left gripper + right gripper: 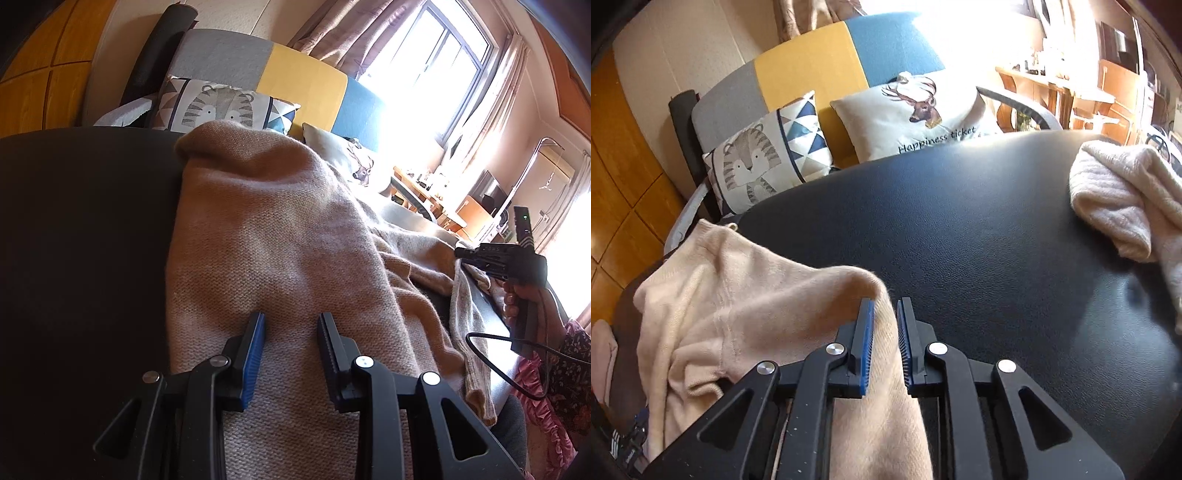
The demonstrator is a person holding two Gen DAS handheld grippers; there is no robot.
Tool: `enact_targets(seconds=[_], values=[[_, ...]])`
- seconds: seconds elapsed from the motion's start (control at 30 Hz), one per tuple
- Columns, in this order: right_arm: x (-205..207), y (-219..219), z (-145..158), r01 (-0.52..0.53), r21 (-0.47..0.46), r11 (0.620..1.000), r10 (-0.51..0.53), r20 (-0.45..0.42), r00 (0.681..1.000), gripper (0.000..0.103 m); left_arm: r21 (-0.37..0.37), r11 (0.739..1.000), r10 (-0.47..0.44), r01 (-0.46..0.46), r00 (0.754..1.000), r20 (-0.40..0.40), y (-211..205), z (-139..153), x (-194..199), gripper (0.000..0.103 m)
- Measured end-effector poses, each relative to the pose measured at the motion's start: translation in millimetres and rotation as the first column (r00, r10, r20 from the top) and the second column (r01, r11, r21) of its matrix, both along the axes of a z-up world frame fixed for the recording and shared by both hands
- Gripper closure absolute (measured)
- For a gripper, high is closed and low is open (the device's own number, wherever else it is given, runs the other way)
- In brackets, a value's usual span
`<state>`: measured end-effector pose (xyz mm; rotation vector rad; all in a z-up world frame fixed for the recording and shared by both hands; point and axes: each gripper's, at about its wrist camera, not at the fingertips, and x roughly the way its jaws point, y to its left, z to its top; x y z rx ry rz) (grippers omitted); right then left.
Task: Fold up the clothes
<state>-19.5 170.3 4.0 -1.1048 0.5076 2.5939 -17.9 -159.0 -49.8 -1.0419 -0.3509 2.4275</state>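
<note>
A beige knit sweater (280,236) lies spread on the black leather table (85,236). My left gripper (291,325) hovers low over its near part, jaws apart, with only flat knit beneath them. At the sweater's right edge my right gripper (461,254) lifts a bit of the fabric. In the right wrist view the sweater (731,314) rises in a fold that runs between the right gripper's (886,314) narrow jaws and fills the gap between the blue pads (866,332).
A second, cream ribbed garment (1123,199) lies bunched at the table's (960,221) far right. Behind the table stands a sofa with a tiger cushion (757,162) and a deer cushion (923,107). A hand (517,291) and a black cable (491,365) are at the right.
</note>
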Motion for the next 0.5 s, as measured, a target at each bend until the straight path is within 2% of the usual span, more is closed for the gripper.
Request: enact_targets(seconds=[0.13,0.27,0.33,0.4,0.5], values=[[25.9,-49.5,20.5,-0.146,0.046,0.988,0.145,0.031,0.989,0.088,-0.064,0.998,-0.014,0.014,1.000,0.002,8.6,9.1,-2.4,0.074],[49.5,-106.6,25.7,-0.350,0.050,0.936,0.343,0.109,0.933,0.088,-0.080,0.992,-0.103,0.098,0.993,-0.064,23.5,30.4,-0.6,0.075],[59.3,-131.2,23.0,-0.435,0.042,0.900,0.425,0.149,0.893,0.077,-0.085,0.990,-0.120,0.112,0.987,-0.104,29.6,40.4,-0.1,0.075],[66.7,-149.2,17.7,-0.483,0.028,0.875,0.470,0.188,0.863,0.049,-0.097,0.988,-0.133,0.121,0.983,-0.124,35.5,47.4,-1.7,0.075],[77.1,-167.8,14.2,-0.528,0.022,0.849,0.514,0.195,0.835,0.043,-0.109,0.985,-0.136,0.130,0.990,-0.045,39.6,45.0,-12.5,0.075]])
